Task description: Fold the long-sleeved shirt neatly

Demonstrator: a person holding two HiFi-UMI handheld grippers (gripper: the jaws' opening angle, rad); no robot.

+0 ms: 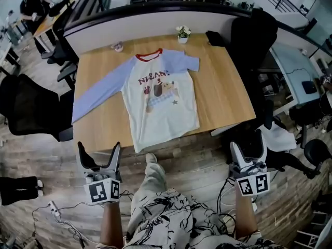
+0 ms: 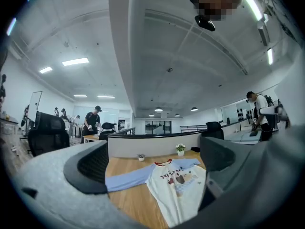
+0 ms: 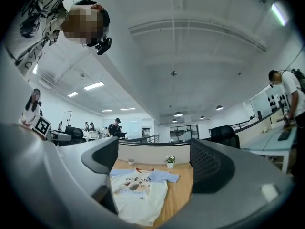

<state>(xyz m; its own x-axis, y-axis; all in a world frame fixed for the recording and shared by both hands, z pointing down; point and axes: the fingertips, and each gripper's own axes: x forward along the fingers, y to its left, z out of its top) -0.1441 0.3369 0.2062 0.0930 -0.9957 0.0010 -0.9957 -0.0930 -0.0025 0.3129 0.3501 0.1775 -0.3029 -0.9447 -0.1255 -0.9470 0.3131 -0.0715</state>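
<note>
Head view: left tool [image 1: 99, 152] and right tool [image 1: 249, 149] are being held spread, empty; shirt [image 1: 161, 108], lying at bench [image 1: 223, 87] edge, risks being dragged off.
</note>
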